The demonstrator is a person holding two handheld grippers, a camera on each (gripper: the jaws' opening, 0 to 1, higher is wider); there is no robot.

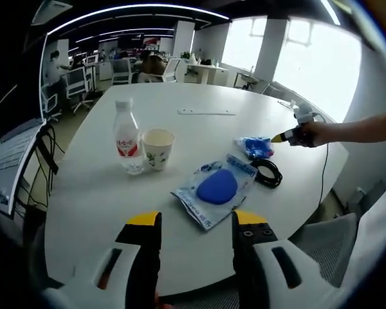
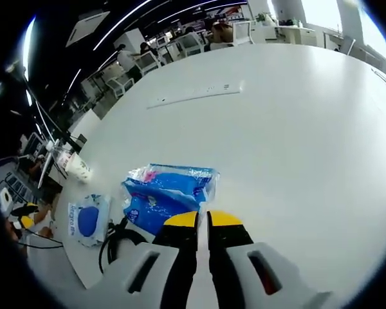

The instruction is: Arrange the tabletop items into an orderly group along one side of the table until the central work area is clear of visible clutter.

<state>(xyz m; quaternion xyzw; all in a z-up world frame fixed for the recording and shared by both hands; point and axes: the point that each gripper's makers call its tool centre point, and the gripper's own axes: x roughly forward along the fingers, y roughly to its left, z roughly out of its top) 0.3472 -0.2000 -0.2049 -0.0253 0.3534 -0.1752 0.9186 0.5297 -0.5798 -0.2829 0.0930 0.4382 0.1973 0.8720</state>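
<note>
Right tool [image 2: 202, 220] at blue packet [image 2: 169, 193], jaws nearly together, grip uncertain. Left tool [image 1: 195, 220] apart, idle. Next: shift packet toward bottle [image 1: 125, 136], cup [image 1: 157, 147].

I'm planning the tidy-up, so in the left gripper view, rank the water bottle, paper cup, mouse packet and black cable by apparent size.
1. Clear packet holding a blue mouse, though it is nearest.
2. Clear plastic water bottle with red label.
3. White paper cup and coiled black cable: too alike to rank.
</note>
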